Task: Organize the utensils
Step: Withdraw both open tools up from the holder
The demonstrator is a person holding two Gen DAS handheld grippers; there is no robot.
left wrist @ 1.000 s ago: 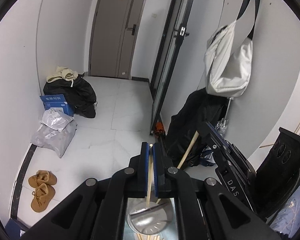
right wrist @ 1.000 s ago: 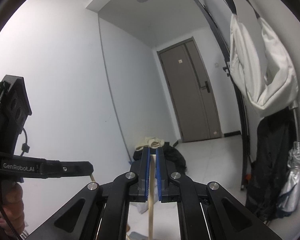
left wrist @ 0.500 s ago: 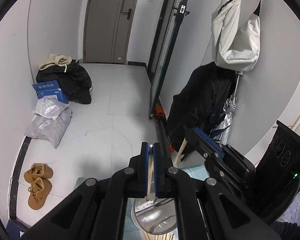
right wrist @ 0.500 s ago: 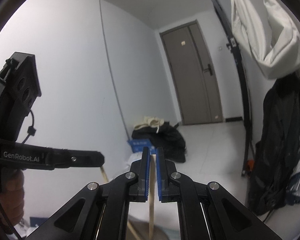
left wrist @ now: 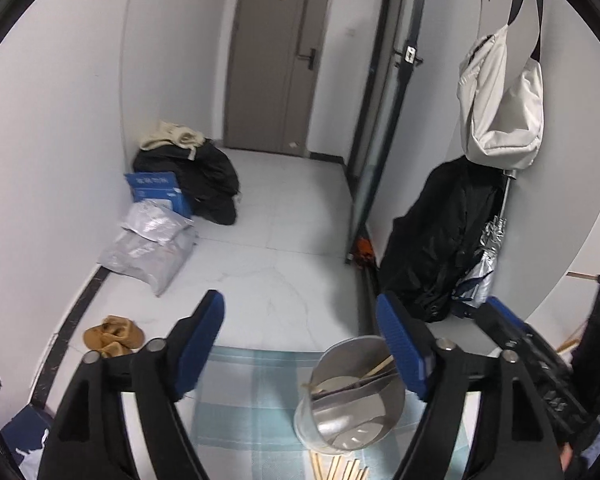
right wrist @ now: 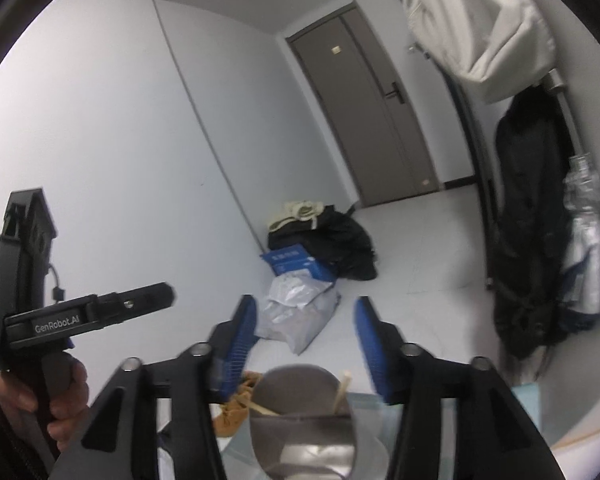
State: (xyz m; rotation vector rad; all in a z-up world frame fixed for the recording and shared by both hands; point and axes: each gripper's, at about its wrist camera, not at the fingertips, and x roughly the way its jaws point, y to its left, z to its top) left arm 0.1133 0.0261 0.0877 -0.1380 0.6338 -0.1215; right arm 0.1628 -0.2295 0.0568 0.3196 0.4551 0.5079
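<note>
Left wrist view: both grippers (left wrist: 300,336) (right wrist: 305,332) gape empty above the cup (left wrist: 350,396) holding seemingly 2 chopsticks (right wrist: 341,393).

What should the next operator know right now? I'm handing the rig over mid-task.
Left gripper: open, holding nothing.
Right gripper: open, holding nothing.
Metal cup stands on the checked cloth, with two chopsticks leaning inside.
Loose chopsticks lie on the cloth just in front of the cup.
Done: two sticks are in the cup.
Left: pick up the loose ones and drop them in the cup.
</note>
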